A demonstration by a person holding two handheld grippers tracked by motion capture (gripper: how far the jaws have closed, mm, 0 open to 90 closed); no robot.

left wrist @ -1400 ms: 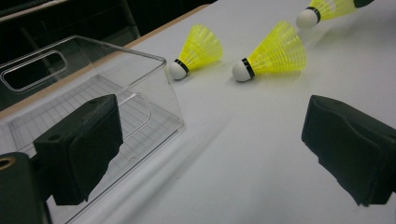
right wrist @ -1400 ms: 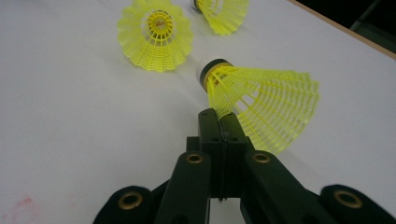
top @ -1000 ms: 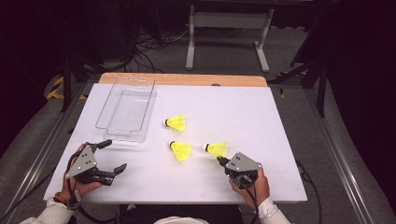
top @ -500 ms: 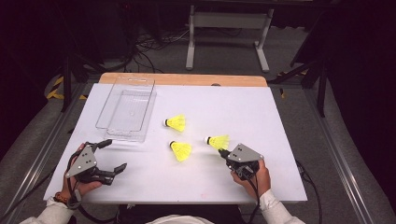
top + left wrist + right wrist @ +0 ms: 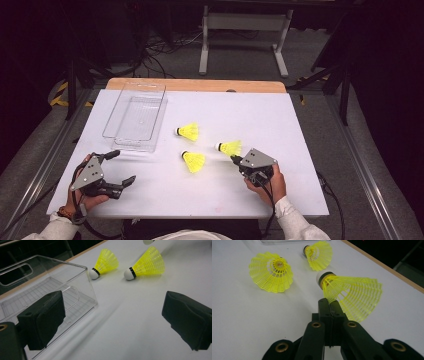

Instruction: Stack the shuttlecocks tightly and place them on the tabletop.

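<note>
The right gripper (image 5: 329,302) has its jaws clamped on a shuttlecock (image 5: 352,296), seemingly just lifted. Next comes carrying it to the clear bin (image 5: 135,117). The left gripper (image 5: 117,167) waits, jaws apart.

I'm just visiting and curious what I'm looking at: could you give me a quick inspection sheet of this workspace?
Surface: white table, wooden strip along its far edge.
Job's things: three yellow shuttlecocks; held shuttlecock, near shuttlecock, far shuttlecock; clear plastic bin, nothing in it.
Clutter: nothing seen.
Grippers: right gripper shut on the held shuttlecock's skirt; left gripper open, beside the bin.
Cables: one trails from each gripper; more on the floor beyond.
Surroundings: dark room, grey metal stand behind.
</note>
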